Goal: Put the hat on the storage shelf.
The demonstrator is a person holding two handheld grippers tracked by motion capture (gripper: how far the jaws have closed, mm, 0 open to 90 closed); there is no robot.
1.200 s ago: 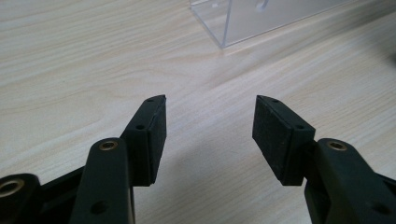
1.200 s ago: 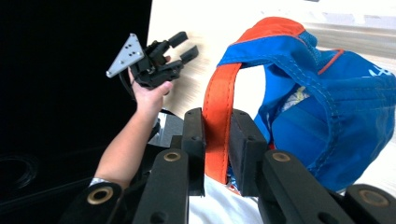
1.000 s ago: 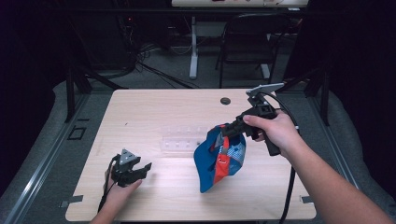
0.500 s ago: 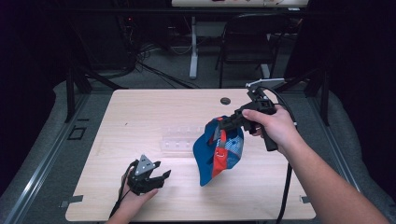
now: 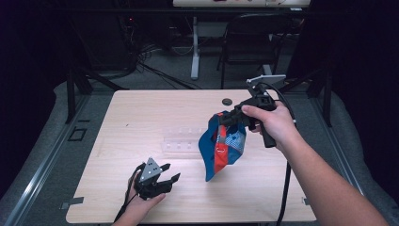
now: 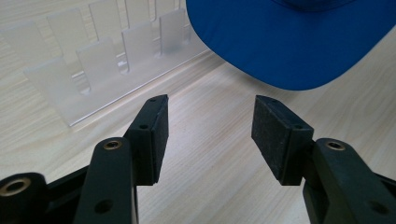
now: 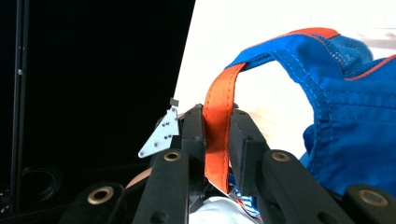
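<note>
The left gripper (image 5: 165, 178) has slid toward the blue cap (image 5: 221, 143), jaws apart and empty; the right gripper (image 7: 217, 135) clamps its orange strap (image 7: 218, 121).

Bare wood seen between the spread left gripper (image 6: 208, 135) jaws, blue cap (image 5: 222, 146) hung mid-table from the right gripper (image 5: 225, 117), clear plastic rack (image 5: 181, 140) laid beside it, left edge and far-left corner of the table (image 5: 117, 122) kept free
</note>
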